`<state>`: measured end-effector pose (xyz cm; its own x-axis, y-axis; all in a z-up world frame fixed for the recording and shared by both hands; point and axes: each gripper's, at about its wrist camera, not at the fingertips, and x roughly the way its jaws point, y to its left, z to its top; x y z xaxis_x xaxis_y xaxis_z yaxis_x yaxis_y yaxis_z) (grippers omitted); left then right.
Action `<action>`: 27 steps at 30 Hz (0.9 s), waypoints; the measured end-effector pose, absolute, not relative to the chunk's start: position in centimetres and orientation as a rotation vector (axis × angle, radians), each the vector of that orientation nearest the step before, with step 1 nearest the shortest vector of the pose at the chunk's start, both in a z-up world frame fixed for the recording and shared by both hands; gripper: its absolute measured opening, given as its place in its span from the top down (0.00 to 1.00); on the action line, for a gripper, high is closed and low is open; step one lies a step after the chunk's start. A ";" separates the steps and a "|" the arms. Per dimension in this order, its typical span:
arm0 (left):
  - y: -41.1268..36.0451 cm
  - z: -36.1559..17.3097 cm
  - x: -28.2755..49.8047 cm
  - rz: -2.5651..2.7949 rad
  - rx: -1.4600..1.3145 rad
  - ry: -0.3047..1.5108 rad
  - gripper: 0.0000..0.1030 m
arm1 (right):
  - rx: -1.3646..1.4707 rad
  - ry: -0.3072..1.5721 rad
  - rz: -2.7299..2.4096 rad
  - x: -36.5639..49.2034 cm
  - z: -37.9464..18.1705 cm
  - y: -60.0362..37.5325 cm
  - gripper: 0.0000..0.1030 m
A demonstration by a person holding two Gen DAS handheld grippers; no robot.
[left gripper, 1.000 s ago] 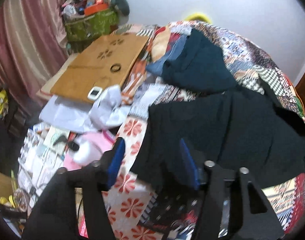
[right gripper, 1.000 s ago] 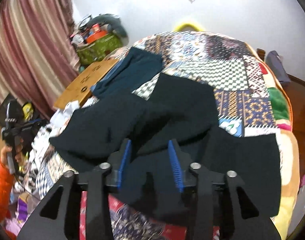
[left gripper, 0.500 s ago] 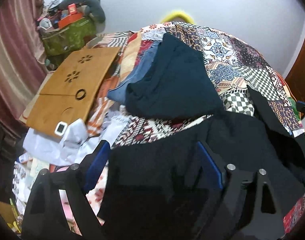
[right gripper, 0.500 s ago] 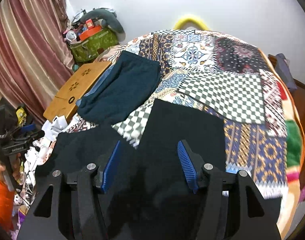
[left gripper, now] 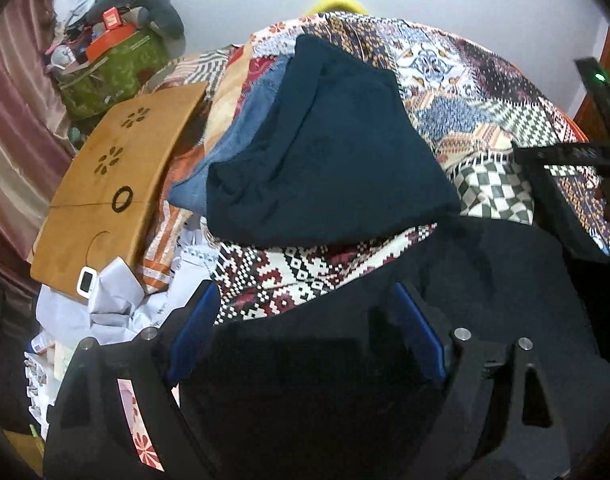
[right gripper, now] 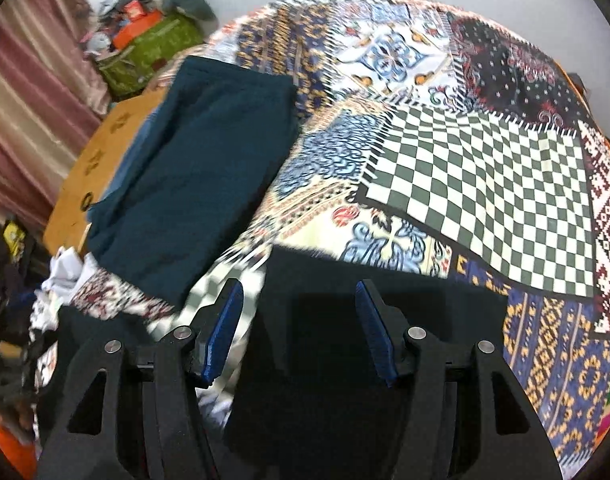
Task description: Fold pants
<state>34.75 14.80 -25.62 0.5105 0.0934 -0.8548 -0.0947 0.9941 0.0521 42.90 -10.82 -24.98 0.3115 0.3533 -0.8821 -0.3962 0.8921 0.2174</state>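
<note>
2 tongs hang over the black pants (left gripper: 485, 280) on the patchwork bedspread (right gripper: 485, 168); the left gripper (left gripper: 305, 336) gapes wide and the right gripper (right gripper: 301, 332) stands half-spread, both having just widened, cloth directly beneath them, unpinched, seemingly readying an edge grab.

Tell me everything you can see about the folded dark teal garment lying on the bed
The dark teal garment looks like soft knit fabric, folded into a thick oblong with faint creases. It lies flat on the patchwork bedspread, its far end toward the wall. On its side toward the wooden board it overlaps a blue denim piece. No gripper touches it, and the black pants lie apart, nearer the cameras.
</note>
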 end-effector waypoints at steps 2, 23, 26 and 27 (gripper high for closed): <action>14.7 -25.9 34.6 0.111 -0.002 1.034 0.15 | -0.066 1.131 0.477 43.1 -25.6 -10.6 0.47; 7.2 -22.6 31.6 -0.038 0.038 1.041 0.15 | 0.062 0.823 0.405 30.6 -12.5 -26.3 0.87; 4.6 -22.4 31.1 -0.085 0.053 1.055 0.14 | 0.080 0.784 0.378 28.3 -10.7 -29.1 0.87; 3.9 -22.4 30.9 -0.100 0.062 1.060 0.14 | 0.086 0.767 0.365 27.5 -10.0 -30.1 0.87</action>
<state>30.91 3.87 -22.40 0.4852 -0.0528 -0.8728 0.1122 0.9937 0.0023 27.53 -30.07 -10.00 0.6609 0.3531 -0.6622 -0.2912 0.9339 0.2074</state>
